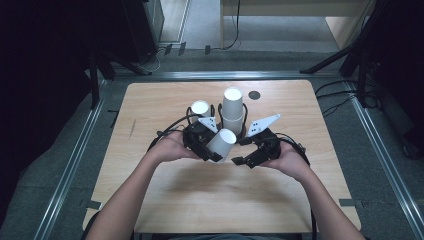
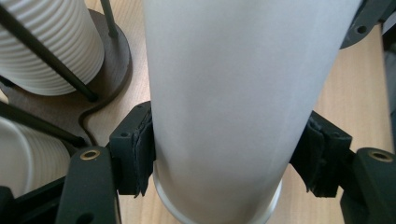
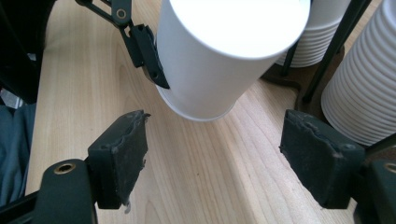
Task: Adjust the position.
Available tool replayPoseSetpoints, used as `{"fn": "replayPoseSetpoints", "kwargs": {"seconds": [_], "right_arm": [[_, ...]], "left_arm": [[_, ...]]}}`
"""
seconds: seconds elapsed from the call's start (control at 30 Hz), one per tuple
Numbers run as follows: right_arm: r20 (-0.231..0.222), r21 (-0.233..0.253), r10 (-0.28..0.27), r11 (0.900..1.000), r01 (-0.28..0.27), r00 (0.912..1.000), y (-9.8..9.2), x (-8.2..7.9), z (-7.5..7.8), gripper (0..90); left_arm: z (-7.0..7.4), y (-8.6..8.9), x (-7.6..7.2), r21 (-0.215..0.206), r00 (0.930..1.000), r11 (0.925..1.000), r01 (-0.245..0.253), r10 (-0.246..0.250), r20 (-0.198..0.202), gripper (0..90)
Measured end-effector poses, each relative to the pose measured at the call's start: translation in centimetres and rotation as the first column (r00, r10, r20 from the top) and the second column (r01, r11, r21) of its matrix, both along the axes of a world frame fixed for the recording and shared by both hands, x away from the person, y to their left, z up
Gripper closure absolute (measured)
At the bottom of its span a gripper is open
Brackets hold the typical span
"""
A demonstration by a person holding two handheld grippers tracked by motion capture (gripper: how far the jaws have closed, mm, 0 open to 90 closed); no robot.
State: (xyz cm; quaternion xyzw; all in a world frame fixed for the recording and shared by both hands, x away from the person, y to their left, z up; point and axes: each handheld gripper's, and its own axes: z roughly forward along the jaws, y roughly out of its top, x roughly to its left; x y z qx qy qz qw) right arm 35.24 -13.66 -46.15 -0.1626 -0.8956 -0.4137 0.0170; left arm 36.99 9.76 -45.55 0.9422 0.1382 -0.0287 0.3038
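Note:
A white paper cup [image 1: 221, 143] is held tilted above the table's middle, its closed base facing up and toward the person. My left gripper [image 1: 209, 151] is shut on that paper cup [image 2: 229, 93], one pad pressing each side near the rim. My right gripper [image 1: 245, 161] stands open just to the right of the cup, with nothing between its pads [image 3: 119, 156]. The paper cup [image 3: 219, 56] hangs ahead of the right gripper [image 3: 217, 163] and beyond its pads. Behind stand a tall stack of cups [image 1: 232, 109] and a shorter stack [image 1: 200, 109] in a wire holder.
The cup holder has a dark base [image 2: 116, 60] and thin black rods [image 3: 327, 56] around ribbed stacks. A small dark round disc [image 1: 254, 95] lies on the wooden table [image 1: 220, 195] at the back. Black stands and cables surround the table on the floor.

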Motion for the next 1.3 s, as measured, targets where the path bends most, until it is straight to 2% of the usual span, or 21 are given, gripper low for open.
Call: {"fn": "replayPoseSetpoints", "kwargs": {"seconds": [0.1,0.2,0.37,0.53,0.57,0.7,0.73,0.77,0.8,0.9,0.97,1.0,1.13,1.2,1.3], "right_arm": [[0.006,-0.005,-0.002,1.000,0.002,1.0000,-0.1,0.1,-0.1,24.4],[-0.003,0.006,-0.003,1.000,0.003,1.0000,-0.1,0.3,-0.2,25.2],[-0.003,0.002,0.006,1.000,-0.006,1.0000,0.3,0.3,0.0,25.2],[-0.006,-0.001,0.032,0.999,-0.032,0.9995,0.9,0.3,0.1,25.2],[-0.006,-0.003,0.054,0.999,-0.054,0.9985,1.3,0.0,0.2,27.0],[-0.015,-0.011,0.088,0.996,-0.088,0.9960,1.8,-0.2,0.2,27.4],[-0.015,-0.019,0.095,0.995,-0.095,0.9954,1.9,-0.3,0.1,29.5],[-0.017,-0.023,0.106,0.994,-0.106,0.9942,1.9,-0.3,0.2,33.8],[-0.009,-0.031,0.107,0.994,-0.107,0.9942,1.9,-0.4,0.2,34.0],[-0.027,-0.026,0.113,0.993,-0.114,0.9932,1.7,-0.4,0.4,34.8],[-0.026,-0.025,0.111,0.993,-0.112,0.9934,1.7,-0.4,0.5,34.9],[-0.049,-0.012,0.114,0.993,-0.115,0.9923,1.6,-0.3,0.6,34.8],[-0.041,-0.007,0.109,0.994,-0.109,0.9932,1.5,-0.5,0.8,34.6],[-0.030,-0.003,0.104,0.995,-0.104,0.9941,1.4,-0.4,0.9,34.5],[-0.013,0.002,0.088,0.996,-0.088,0.9961,1.1,-0.3,0.9,34.4]], "left_arm": [[-0.3,-0.6,-0.1,0.002,0.9998,0.9998,0.019,-0.019,0.008,31.1],[-0.7,-1.0,-0.6,0.028,0.9992,0.9991,0.032,-0.033,0.021,31.0],[-1.5,-1.1,-1.0,0.073,0.9978,0.9952,0.065,-0.066,0.009,31.1],[-1.7,-1.2,-1.4,0.063,0.9960,0.9941,0.089,-0.089,-0.003,31.0],[-1.9,-1.4,-1.7,0.064,0.9945,0.9924,0.105,-0.105,-0.004,31.0],[-2.1,-1.9,-1.9,0.077,0.9903,0.9874,0.138,-0.139,-0.001,30.9],[-2.2,-2.1,-1.9,0.087,0.9913,0.9875,0.131,-0.131,-0.006,30.7],[-2.2,-2.1,-2.0,0.086,0.9913,0.9876,0.131,-0.131,-0.006,30.7],[-2.3,-2.1,-2.0,0.081,0.9912,0.9879,0.132,-0.132,-0.004,30.6],[-2.1,-2.2,-2.1,0.076,0.9909,0.9880,0.134,-0.135,0.001,28.5],[-2.0,-2.1,-2.0,0.071,0.9906,0.9880,0.137,-0.137,-0.009,27.4],[-2.0,-2.0,-2.0,0.058,0.9899,0.9883,0.141,-0.139,-0.024,26.6],[-2.1,-1.6,-1.9,0.025,0.9919,0.9921,0.123,-0.122,-0.034,22.4],[-2.1,-1.5,-1.9,0.018,0.9942,0.9943,0.105,-0.105,-0.024,15.9],[-2.0,-1.2,-1.8,0.002,0.9967,0.9968,0.080,-0.080,-0.019,11.9]]}}
